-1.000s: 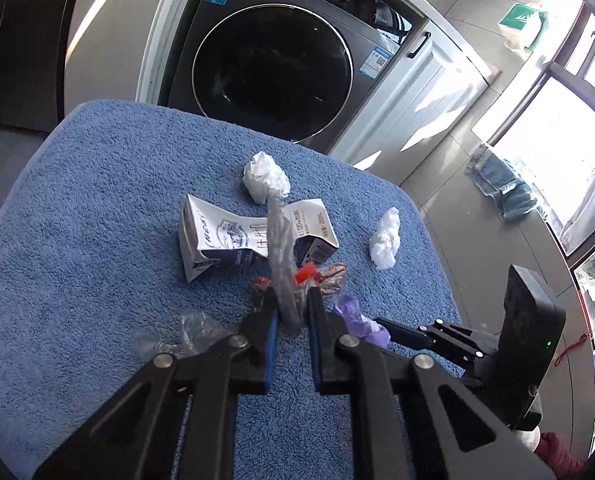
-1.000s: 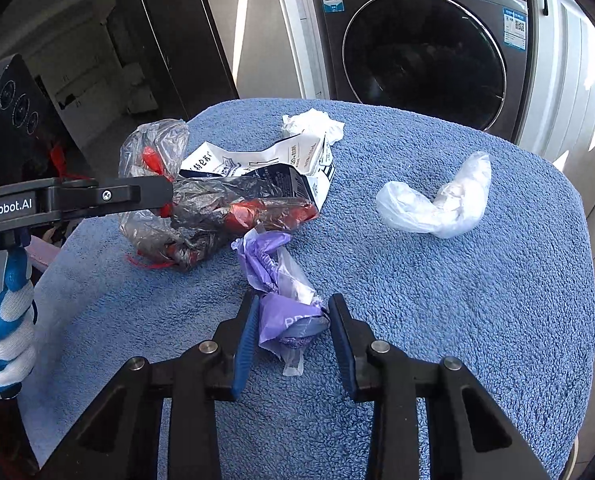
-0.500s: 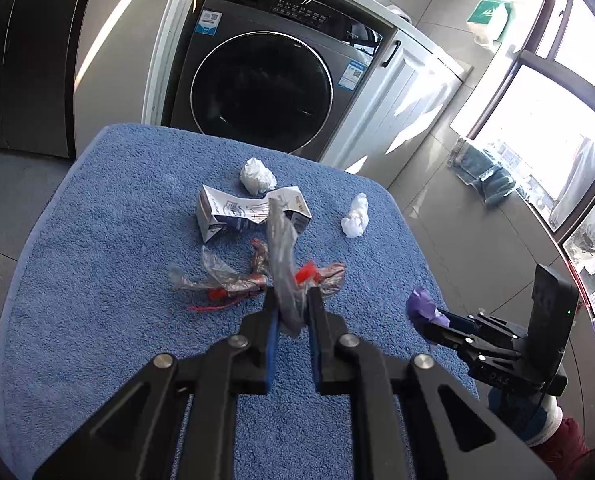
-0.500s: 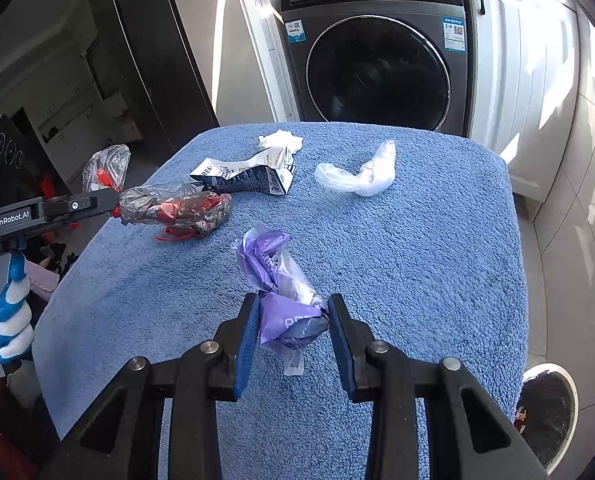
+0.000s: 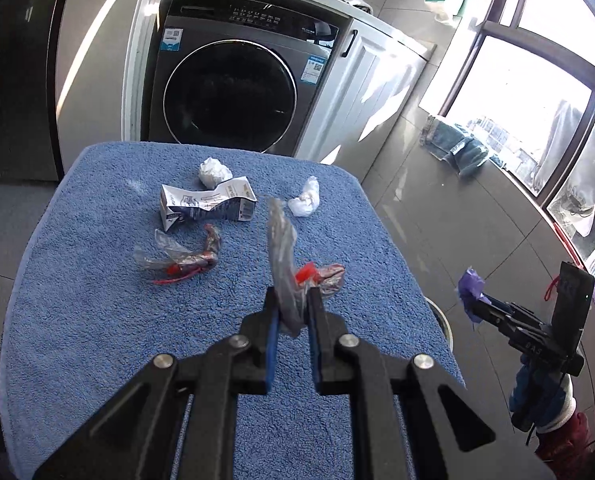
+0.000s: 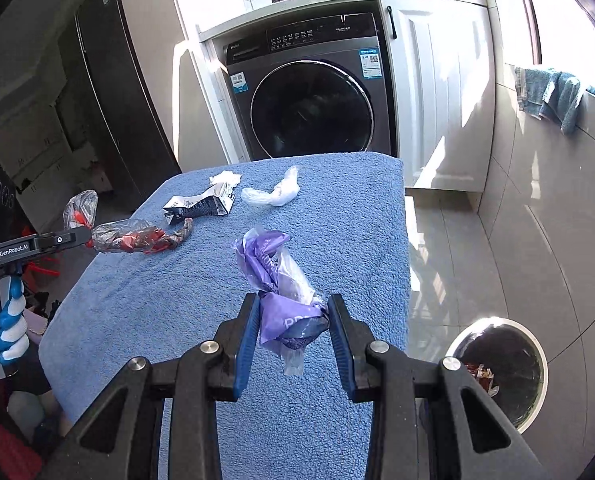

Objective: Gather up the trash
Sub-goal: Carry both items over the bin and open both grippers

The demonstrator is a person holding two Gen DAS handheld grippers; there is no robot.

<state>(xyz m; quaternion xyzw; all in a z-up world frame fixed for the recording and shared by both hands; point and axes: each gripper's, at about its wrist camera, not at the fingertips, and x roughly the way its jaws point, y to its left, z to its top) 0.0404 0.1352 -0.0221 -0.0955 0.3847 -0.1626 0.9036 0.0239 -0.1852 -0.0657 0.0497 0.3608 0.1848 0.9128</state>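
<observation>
My left gripper (image 5: 291, 308) is shut on a clear plastic wrapper with red bits (image 5: 283, 256), held above the blue towel-covered table (image 5: 97, 320). My right gripper (image 6: 293, 320) is shut on a crumpled purple wrapper (image 6: 273, 272), held above the table's right part; it also shows in the left wrist view (image 5: 468, 286), off the table's right edge. On the table lie a crushed milk carton (image 5: 205, 206), a white paper ball (image 5: 213, 171), a white plastic bag (image 5: 305, 199) and another clear wrapper with red (image 5: 185, 258). A round metal trash bin (image 6: 501, 364) stands on the floor to the right.
A dark front-loading washing machine (image 5: 233, 76) stands behind the table, with white cabinets (image 5: 373, 92) beside it. A dark fridge (image 6: 109, 92) is at the left. Blue cloths (image 5: 453, 148) lie by the window. The floor is grey tile.
Both grippers have lifted and pulled back from the table with their wrappers. The right gripper has swung right towards the bin, which has come into view. One clear wrapper stayed on the table.
</observation>
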